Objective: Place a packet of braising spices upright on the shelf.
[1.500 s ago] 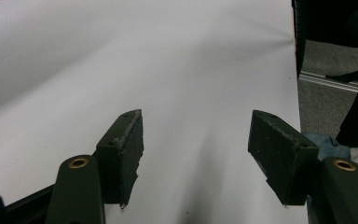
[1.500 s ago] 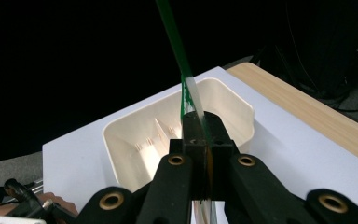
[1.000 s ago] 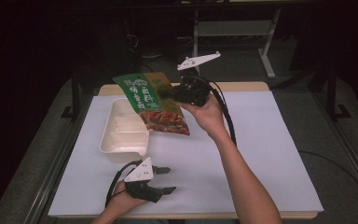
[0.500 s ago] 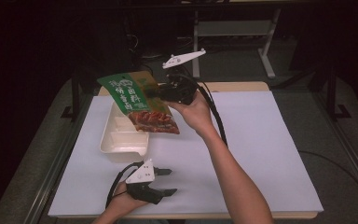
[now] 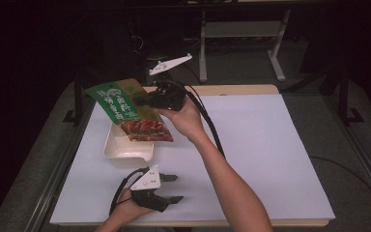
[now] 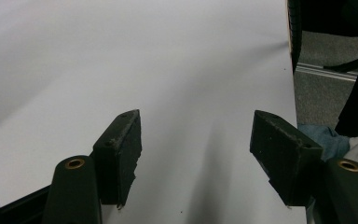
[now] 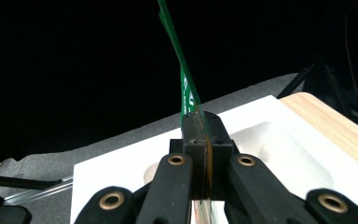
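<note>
The right tool [image 5: 150, 99] is clenched on a green plastic snack pouch [image 5: 128, 111], held above the cream rectangular tray [image 5: 125, 150]; lowering it in remains. The left tool [image 5: 173, 188] rests released on the white table [image 5: 270, 145].

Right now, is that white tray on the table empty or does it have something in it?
Empty, as far as it shows. The white tray has a bare inside; the green packet hangs above it, pinched in the right claw, hiding part.
</note>
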`<state>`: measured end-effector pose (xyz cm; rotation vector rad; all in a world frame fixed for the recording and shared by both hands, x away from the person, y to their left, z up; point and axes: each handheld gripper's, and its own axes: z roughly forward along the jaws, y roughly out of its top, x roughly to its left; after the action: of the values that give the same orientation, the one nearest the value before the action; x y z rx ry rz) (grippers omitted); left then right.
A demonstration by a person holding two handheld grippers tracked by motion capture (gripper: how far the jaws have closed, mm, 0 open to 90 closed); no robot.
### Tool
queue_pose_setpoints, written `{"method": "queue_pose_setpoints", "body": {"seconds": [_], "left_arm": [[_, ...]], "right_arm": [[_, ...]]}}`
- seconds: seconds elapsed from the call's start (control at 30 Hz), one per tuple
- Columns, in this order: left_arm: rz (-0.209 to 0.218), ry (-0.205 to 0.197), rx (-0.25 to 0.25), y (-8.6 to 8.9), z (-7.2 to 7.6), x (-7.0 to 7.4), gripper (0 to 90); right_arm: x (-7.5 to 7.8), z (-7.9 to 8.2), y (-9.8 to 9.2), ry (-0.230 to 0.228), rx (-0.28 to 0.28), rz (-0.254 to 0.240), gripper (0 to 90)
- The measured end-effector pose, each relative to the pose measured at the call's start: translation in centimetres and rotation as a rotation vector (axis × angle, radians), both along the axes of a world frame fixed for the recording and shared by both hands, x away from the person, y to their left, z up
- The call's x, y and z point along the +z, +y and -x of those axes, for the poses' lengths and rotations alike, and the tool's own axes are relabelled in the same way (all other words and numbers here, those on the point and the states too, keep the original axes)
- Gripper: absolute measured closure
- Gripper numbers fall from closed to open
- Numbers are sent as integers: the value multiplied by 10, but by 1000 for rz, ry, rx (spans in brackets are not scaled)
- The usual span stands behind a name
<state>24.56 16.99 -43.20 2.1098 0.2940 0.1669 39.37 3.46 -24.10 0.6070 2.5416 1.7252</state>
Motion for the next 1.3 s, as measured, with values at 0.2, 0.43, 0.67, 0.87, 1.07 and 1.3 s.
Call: {"method": "queue_pose_setpoints", "body": {"seconds": [0.2, 0.43, 0.67, 0.87, 1.07, 1.3], "left_arm": [[-3, -2, -2, -1, 1, -1, 329], [-5, -5, -8, -1, 0, -1, 326], [0, 3, -9, -1, 0, -1, 320], [-2, 2, -13, -1, 0, -1, 320], [-5, 3, -16, -2, 1, -2, 320], [-8, 2, -21, -3, 2, -2, 320]], "right_arm": [[-6, 0, 16, 10, 14, 5, 897], [-15, -4, 31, 25, 1, -11, 897], [-32, -18, 46, 94, -11, -49, 899], [-52, -23, 56, 117, -51, -24, 899], [-74, -27, 51, 151, -111, -33, 899], [-76, -25, 48, 79, -125, 69, 888]]}}
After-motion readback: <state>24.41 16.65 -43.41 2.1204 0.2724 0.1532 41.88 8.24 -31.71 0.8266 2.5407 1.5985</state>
